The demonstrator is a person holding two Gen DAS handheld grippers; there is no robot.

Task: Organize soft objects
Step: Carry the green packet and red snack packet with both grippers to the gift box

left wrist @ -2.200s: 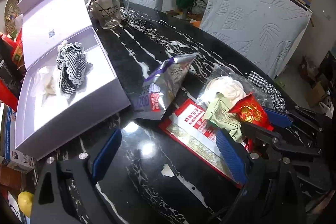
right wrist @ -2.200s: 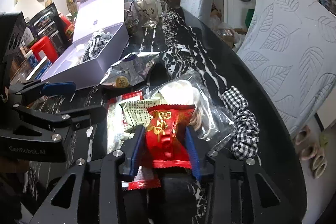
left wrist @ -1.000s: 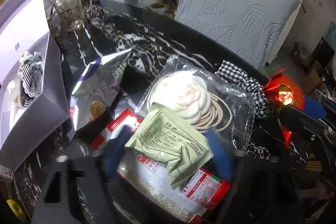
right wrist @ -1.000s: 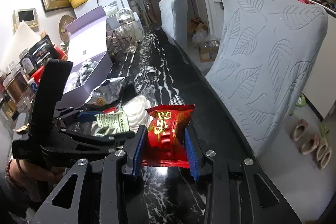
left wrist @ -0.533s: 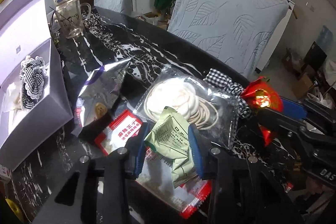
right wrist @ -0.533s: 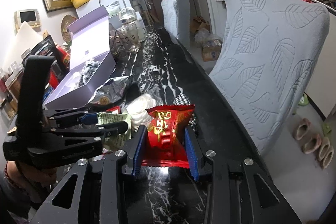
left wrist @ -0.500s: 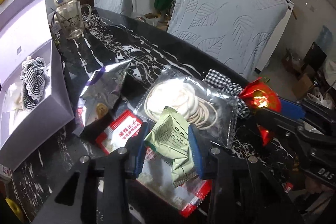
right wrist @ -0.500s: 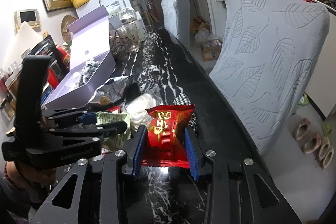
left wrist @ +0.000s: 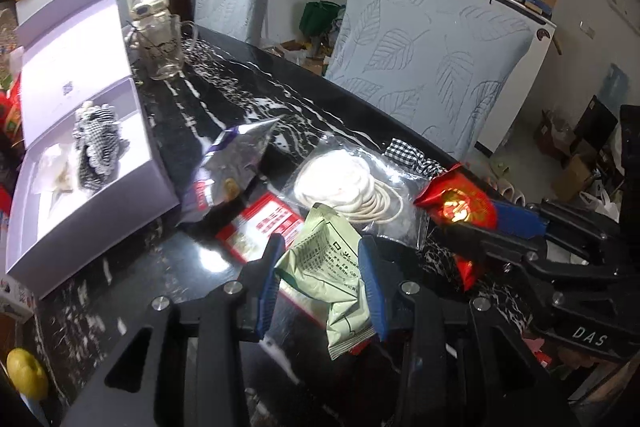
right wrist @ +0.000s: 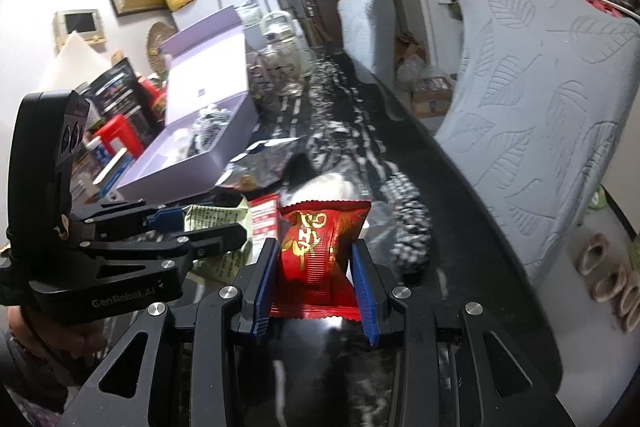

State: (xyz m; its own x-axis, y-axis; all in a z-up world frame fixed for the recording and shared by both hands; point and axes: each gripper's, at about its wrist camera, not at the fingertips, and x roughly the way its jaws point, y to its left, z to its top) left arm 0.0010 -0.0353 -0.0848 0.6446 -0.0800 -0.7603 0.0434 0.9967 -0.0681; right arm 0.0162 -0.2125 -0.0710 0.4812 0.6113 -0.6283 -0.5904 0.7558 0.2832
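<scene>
My left gripper (left wrist: 322, 267) is shut on a pale green packet (left wrist: 330, 273) and holds it above the black marble table (left wrist: 240, 99). My right gripper (right wrist: 316, 275) is shut on a red packet (right wrist: 320, 251), lifted at the table's right side; it also shows in the left wrist view (left wrist: 460, 203). A clear bag of white hair ties (left wrist: 348, 183) and a black-and-white checked scrunchie (left wrist: 412, 157) lie on the table. An open lilac box (left wrist: 80, 163) at the left holds another checked scrunchie (left wrist: 98, 143).
A silver foil bag (left wrist: 232, 167) and a flat red-and-white packet (left wrist: 264, 227) lie near the box. A glass mug (left wrist: 160, 47) stands at the far end. Two covered chairs (left wrist: 432, 59) line the right edge. Cluttered boxes (right wrist: 116, 107) stand left of the box.
My left gripper closed on the green packet and lifted it, drawing back a little. My right gripper lifted the red packet off the pile and holds it raised.
</scene>
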